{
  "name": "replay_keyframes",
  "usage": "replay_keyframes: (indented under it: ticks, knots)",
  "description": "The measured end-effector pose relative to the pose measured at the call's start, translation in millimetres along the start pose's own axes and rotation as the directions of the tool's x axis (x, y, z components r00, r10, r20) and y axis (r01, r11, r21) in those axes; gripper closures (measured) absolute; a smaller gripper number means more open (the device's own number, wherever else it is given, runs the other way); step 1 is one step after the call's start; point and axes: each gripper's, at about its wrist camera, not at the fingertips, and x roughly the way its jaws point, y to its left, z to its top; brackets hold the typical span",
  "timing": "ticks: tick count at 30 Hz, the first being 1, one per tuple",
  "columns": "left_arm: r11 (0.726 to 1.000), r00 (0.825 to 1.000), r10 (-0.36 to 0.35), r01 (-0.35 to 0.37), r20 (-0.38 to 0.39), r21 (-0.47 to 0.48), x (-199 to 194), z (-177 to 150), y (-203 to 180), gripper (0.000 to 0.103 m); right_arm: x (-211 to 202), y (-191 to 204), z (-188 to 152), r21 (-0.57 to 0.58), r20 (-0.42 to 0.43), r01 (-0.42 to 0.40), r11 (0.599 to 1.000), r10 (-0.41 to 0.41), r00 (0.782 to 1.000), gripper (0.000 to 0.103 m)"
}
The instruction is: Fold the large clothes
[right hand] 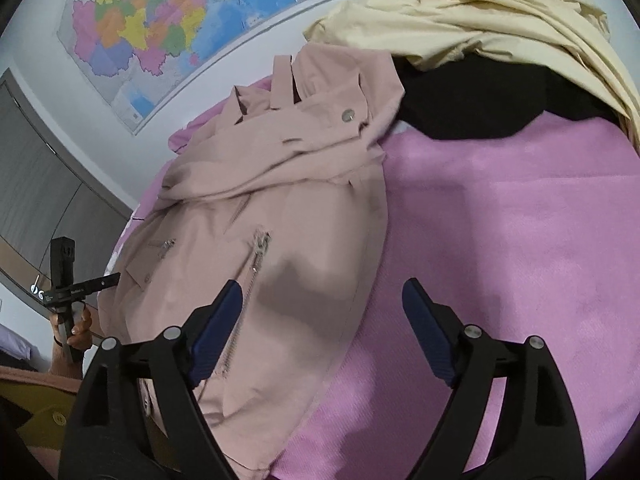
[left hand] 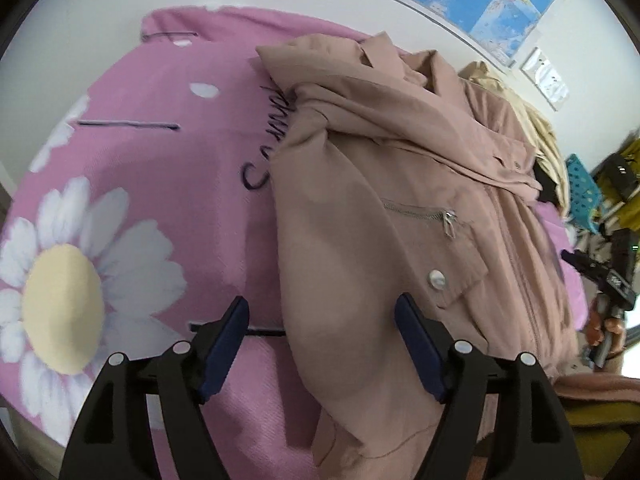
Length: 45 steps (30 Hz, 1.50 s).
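Lay on the pink daisy-print bedspread (left hand: 152, 184): dusty-pink zippered fabric jacket (left hand: 400, 200), sleeves folded inward. Left gripper (left hand: 322, 344) spread wide, empty, over its left edge; right gripper (right hand: 322, 328) likewise, over the right hem. Risk: pinching one layer only, unravelling the fold.

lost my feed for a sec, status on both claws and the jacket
Left claw open, empty, over the jacket's edge. Right claw open, empty. Pink jacket spread on the pink bedspread, sleeve folded across. Cream garment and black garment piled beyond it.
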Motion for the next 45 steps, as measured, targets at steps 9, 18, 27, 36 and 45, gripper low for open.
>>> replay_keyframes:
  ticks: [9, 18, 27, 36, 45]
  knots:
    - [0.989, 0.99, 0.033, -0.051, 0.134, 0.14, -21.1, 53.5, -42.4, 0.03, 35.7, 49.3, 71.9, -0.193, 0.043, -0.029, 0.981, 0.038, 0.998, 0.024]
    - [0.97, 0.991, 0.031, -0.062, 0.132, 0.236, 31.7, 150.5, -88.6, 0.03, 128.3, 77.3, 165.7, -0.277, -0.008, 0.043, 0.96, -0.047, 0.999, 0.033]
    - [0.943, 0.988, 0.148, -0.153, 0.039, 0.297, 132.2, 237.5, -130.5, 0.034, 221.0, 66.7, 207.0, -0.252, -0.118, 0.091, 0.964, -0.124, 0.985, 0.041]
    - [0.93, 0.973, 0.217, -0.182, -0.077, 0.319, 204.6, 271.2, -134.5, 0.061, 250.8, 84.1, 208.9, -0.362, -0.135, 0.149, 0.92, -0.211, 0.968, 0.05]
    - [0.918, 0.974, 0.221, -0.225, 0.05, 0.326, 192.4, 283.8, -147.4, 0.1, 231.8, 88.6, 220.5, -0.417, -0.009, 0.24, 0.877, -0.268, 0.963, 0.099]
